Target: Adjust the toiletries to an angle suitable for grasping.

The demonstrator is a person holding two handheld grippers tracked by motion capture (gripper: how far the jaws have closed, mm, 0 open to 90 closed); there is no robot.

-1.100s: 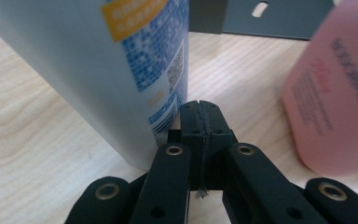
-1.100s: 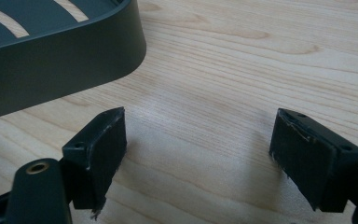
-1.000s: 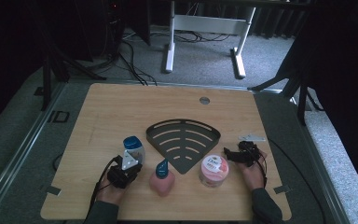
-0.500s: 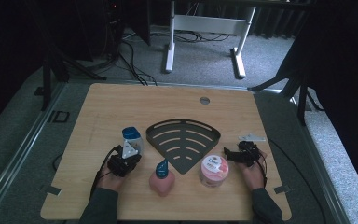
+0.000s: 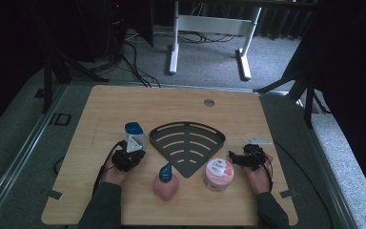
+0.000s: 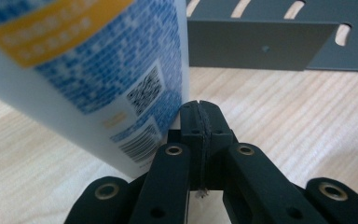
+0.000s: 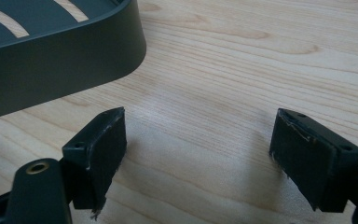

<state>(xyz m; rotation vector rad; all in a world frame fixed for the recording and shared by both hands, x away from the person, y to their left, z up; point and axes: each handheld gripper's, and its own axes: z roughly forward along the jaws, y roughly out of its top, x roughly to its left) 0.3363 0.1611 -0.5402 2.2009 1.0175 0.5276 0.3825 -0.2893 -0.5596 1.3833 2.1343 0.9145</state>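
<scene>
White plastic with a blue cap is what I am working beside: from the high view, the bottle stands upright on the table, just left of the dark slotted corner tray, and my left gripper sits right at its base. My right gripper waits near the tray's right edge, close to the pink jar; a pink pump bottle stands between my hands.

From the left gripper view, the jaws are pressed flat together with nothing between them, their tips beside the printed wall of the bottle, seemingly touching it. I judge the risk plain: a closed gripper nudging a tall, narrow bottle low down could tip it toward the tray, or skid it across the wood. If I mean to grasp it, I must back off and spread the jaws first.

From the right gripper view, the jaws stand wide apart over bare wood, holding nothing, the tray wall at upper left. Reaching across carelessly could clip that rim or the jar.
</scene>
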